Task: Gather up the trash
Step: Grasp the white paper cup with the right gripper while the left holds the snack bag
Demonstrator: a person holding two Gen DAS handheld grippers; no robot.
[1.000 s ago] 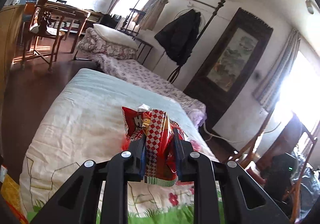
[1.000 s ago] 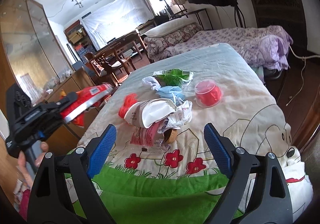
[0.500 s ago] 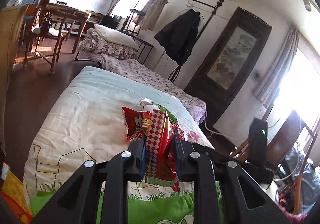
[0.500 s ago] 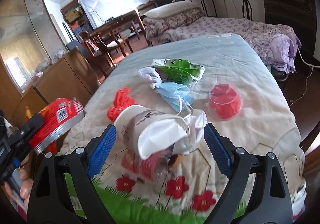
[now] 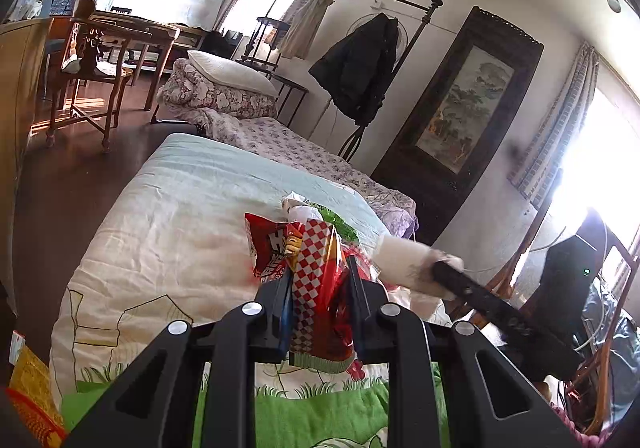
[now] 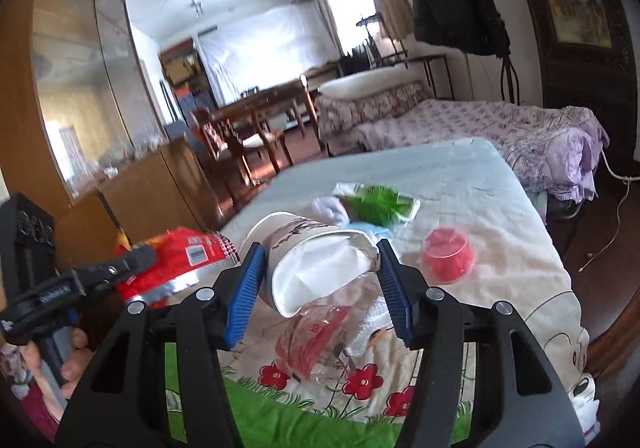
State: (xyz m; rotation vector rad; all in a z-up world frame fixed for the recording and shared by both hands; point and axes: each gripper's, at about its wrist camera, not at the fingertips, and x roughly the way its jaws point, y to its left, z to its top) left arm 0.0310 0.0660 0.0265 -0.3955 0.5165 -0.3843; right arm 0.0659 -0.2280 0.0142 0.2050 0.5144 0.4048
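Observation:
My left gripper [image 5: 319,280] is shut on a red snack bag with a checkered panel [image 5: 310,272], held above the bed's near end; it shows at the left of the right wrist view [image 6: 180,260]. My right gripper [image 6: 320,280] is closed onto a crushed white paper cup [image 6: 312,260], its blue pads against both sides; the cup also shows in the left wrist view [image 5: 404,264]. Under it on the bed lie a clear wrapper with red print [image 6: 316,340], a green wrapper [image 6: 380,204], a blue face mask [image 6: 372,230] and a red plastic cup [image 6: 448,260].
The bed [image 5: 180,216] has a pale quilt with a green flowered border. A second bed with floral bedding [image 6: 500,128] stands behind it. A wooden cabinet [image 6: 152,184], table and chairs [image 5: 92,64] are at the left. A coat hangs on a stand [image 5: 356,68].
My right gripper moved in over the trash pile and closed its jaws from wide open onto the paper cup. The left gripper kept hold of the snack bag and shifted slightly.

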